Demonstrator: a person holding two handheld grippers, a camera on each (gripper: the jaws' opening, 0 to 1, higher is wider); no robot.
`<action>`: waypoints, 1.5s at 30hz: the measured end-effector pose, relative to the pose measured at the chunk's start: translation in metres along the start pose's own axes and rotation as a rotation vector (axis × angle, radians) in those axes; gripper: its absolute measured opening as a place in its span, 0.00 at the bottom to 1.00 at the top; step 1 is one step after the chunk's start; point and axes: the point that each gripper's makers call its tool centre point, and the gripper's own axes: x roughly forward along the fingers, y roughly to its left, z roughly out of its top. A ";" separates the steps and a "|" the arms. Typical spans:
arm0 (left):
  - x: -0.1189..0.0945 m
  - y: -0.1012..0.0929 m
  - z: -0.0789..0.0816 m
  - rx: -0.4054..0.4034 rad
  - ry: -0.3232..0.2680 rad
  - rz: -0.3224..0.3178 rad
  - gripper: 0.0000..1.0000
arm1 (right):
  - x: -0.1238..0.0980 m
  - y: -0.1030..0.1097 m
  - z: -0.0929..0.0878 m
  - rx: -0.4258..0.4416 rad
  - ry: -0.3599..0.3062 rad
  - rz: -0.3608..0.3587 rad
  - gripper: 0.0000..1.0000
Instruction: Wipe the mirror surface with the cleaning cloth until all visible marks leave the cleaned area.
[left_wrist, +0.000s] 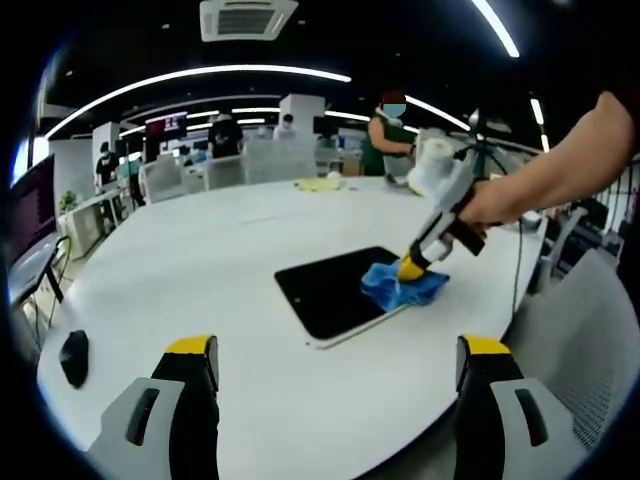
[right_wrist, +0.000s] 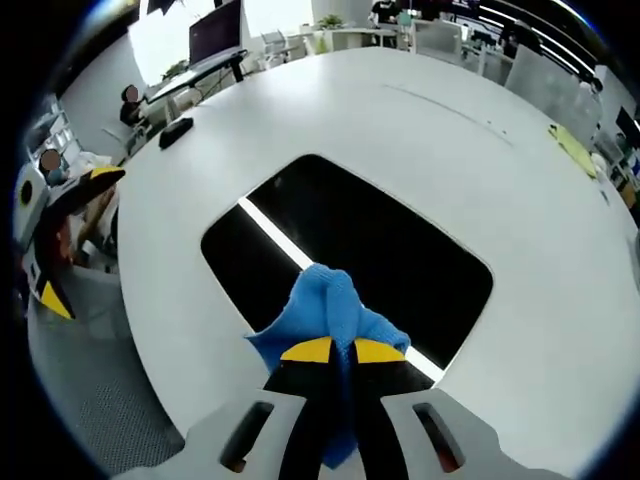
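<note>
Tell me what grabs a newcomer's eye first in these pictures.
The bright blue cleaning cloth stands out most, pinched in the right tongs and pressed onto the dark mirror lying flat on the white table. In the left gripper view, the left tongs hang open and empty above the table's near edge.

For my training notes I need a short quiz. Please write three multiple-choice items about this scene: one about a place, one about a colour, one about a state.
1. Where does the cloth lie?
A. on the mirror's edge
B. on a chair
C. beside the computer mouse

2. What colour is the cloth?
A. red
B. blue
C. white

3. How is the left gripper?
A. shut on the cloth
B. shut on the mirror
C. open, holding nothing

Answers:
1 A, it overlaps the mirror's rim.
2 B, blue in both views.
3 C, its jaws stand wide apart; the right gripper pinches the cloth.
</note>
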 end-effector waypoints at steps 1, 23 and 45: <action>0.000 -0.001 0.001 0.001 -0.001 0.000 0.99 | 0.000 0.001 -0.001 0.000 0.000 0.001 0.01; -0.001 0.000 0.008 -0.003 -0.042 0.002 1.00 | -0.003 0.005 -0.006 0.011 0.002 -0.013 0.01; 0.000 -0.003 0.005 -0.004 -0.024 -0.005 1.00 | -0.006 -0.002 -0.012 0.005 0.006 0.023 0.01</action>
